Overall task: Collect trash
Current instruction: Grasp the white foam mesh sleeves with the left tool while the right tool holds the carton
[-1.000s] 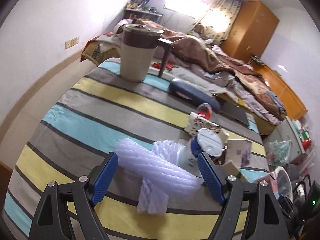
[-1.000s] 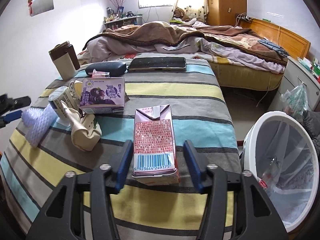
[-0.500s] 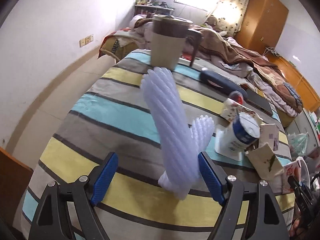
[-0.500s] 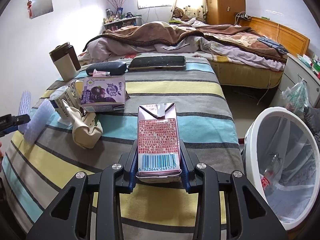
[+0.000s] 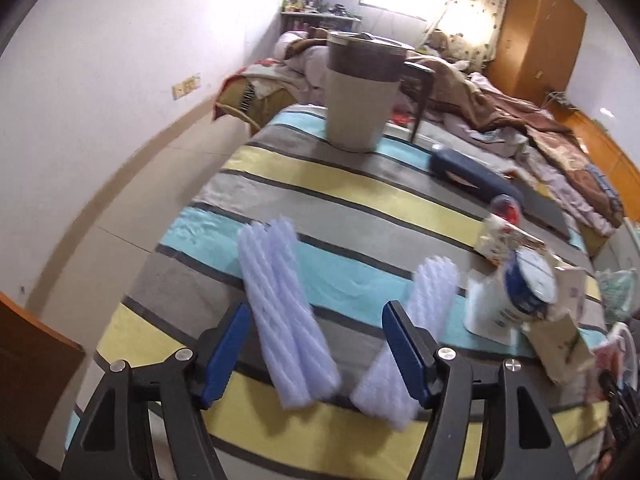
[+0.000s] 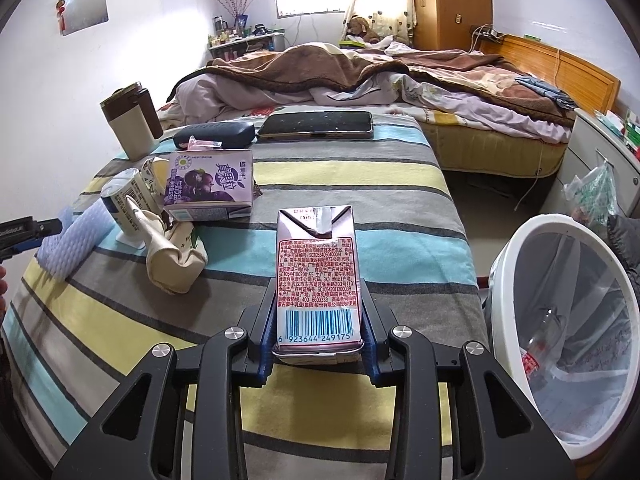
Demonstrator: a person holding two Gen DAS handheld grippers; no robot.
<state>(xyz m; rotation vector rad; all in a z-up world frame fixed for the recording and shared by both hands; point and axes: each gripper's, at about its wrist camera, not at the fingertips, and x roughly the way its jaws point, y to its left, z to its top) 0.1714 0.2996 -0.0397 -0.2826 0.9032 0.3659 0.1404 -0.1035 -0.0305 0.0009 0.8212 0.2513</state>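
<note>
1. The white plastic-lined trash bin [image 6: 568,320] is cut off by the right wrist view's edge.
2. The left gripper's right finger [image 5: 404,350] hides part of the second white foam net sleeve [image 5: 424,308].

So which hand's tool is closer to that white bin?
Right. The right tool, clamping the pink carton, sits beside the white bin; the left tool is across the table by the foam netting.

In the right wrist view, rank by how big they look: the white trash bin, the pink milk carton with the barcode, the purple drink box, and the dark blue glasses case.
1. White trash bin
2. Pink milk carton with the barcode, though its nearness to the camera inflates it
3. Purple drink box
4. Dark blue glasses case
</note>
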